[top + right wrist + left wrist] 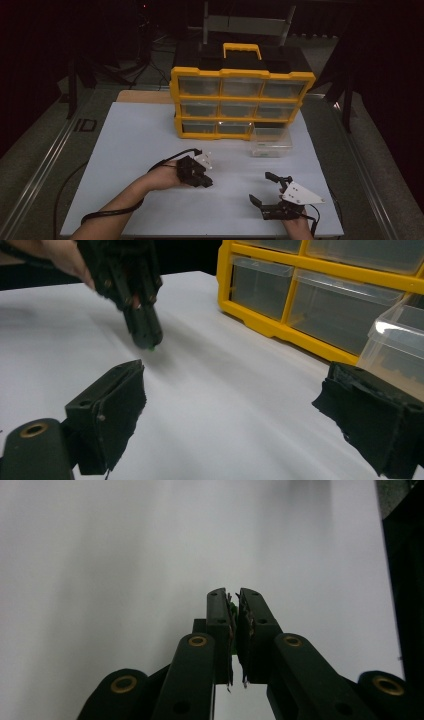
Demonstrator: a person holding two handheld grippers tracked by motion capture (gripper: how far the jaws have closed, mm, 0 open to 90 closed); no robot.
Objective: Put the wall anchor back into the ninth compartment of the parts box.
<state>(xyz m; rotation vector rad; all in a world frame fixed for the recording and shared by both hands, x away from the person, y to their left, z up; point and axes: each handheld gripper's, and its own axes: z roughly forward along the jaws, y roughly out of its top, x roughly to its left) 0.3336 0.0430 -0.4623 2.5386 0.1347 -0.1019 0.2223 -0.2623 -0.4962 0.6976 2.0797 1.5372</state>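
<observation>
Pinching a small green piece [233,611] between its closed jaws, the left gripper [203,181] hangs just above the white tabletop [130,150]; the piece is too hidden to tell its long axis or heading. The right gripper [264,187] rests with jaws spread wide, empty. No readable writing shows on the yellow drawer cabinet [240,102] or the clear bin [271,142].

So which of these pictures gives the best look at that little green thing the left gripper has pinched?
The left gripper view: the small green thing sits squeezed between the left gripper pads, close up. The right gripper view shows a green speck at that gripper's tip. In the high view it is too small to make out.
</observation>
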